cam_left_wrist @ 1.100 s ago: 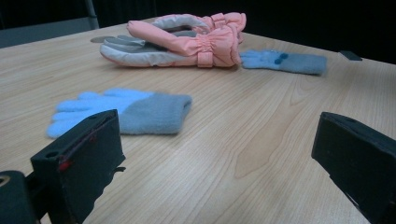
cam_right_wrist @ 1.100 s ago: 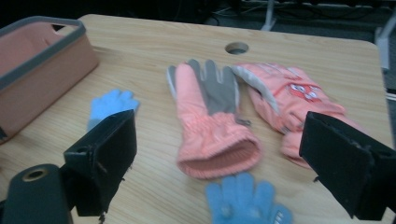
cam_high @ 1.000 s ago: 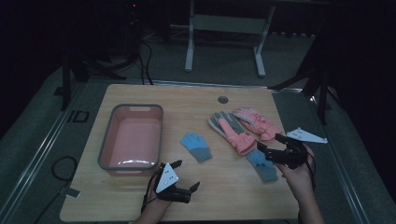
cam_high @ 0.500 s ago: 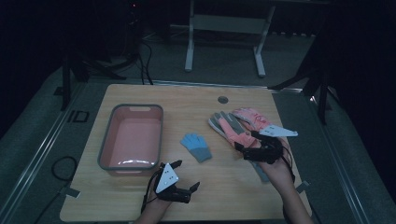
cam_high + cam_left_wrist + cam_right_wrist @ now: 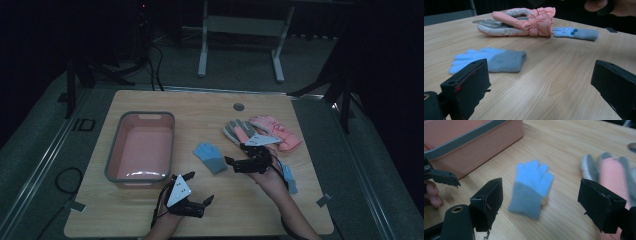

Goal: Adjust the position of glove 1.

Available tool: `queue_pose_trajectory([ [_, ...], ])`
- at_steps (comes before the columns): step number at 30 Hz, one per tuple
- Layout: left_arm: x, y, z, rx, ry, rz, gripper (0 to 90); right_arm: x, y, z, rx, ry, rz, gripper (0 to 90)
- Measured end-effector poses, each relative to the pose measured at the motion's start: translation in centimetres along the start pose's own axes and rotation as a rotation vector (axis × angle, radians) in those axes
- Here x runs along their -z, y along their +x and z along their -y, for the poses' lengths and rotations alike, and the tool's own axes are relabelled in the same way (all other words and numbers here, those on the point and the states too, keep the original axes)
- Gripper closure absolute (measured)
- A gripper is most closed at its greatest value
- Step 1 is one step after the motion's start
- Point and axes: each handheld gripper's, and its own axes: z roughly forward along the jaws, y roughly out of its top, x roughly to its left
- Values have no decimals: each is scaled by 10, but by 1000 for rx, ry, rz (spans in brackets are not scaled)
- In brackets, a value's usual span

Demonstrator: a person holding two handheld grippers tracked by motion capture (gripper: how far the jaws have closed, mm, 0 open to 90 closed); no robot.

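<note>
Lying flat on the wooden table (image 5: 150, 210), a small knitted glove (image 5: 210, 157) is seen just right of the pink tub (image 5: 141, 148), which serves as the landmark; the glove's fingers and palm are light blue, its cuff is grey-blue, and the fingers point toward the tub. It is framed between the jaws of the right gripper (image 5: 235, 162) in the right gripper view, where it appears as a soft, slightly blurred shape with four rounded fingertips and a thumb, untouched by either jaw. The right gripper is held just beyond the glove on the side away from the tub, its jaws standing wide with nothing clamped between them, though they have just been closing a little. The left gripper (image 5: 200, 188) is held near the tub's front right corner, low over the table, its jaws also spread wide and empty. Farther from the tub than the blue glove, a padded pink and grey glove pair (image 5: 260, 132) is stacked, and a second blue glove (image 5: 288, 175) is partly covered by the person's right hand (image 5: 270, 177).
</note>
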Motion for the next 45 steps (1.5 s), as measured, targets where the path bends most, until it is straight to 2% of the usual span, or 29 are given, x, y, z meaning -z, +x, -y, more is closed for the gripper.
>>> queue_pose_trajectory([
  [4, 0, 0, 0, 0, 1, -2, 21, -12, 4, 0, -6, 9, -6, 265],
  [8, 0, 0, 0, 0, 0, 1, 21, -25, 9, 0, 17, 3, -7, 323],
  [11, 0, 0, 0, 0, 0, 3, 21, -37, 10, 0, 21, 26, -12, 356],
  [13, 0, 0, 0, 1, 0, 3, 21, -46, 11, 1, 19, 39, -21, 411],
  [16, 0, 0, 0, 2, -2, 4, 21, -56, 12, 2, 15, 60, -33, 435],
  [22, 0, 0, 0, 2, 0, 6, 21, -77, 12, 3, 63, 99, -9, 496],
  [29, 0, 0, 0, 4, 0, 7, 21, -93, 10, 4, 90, 130, 1, 537],
  [37, 0, 1, 0, 7, -1, 11, 21, -111, 4, 8, 70, 174, -11, 547],
  [40, 0, 0, 0, 5, -1, 12, 21, -111, 4, 10, 89, 164, -10, 565],
  [45, 0, 0, 0, 7, 0, 13, 21, -110, 3, 12, 72, 161, -1, 706],
])
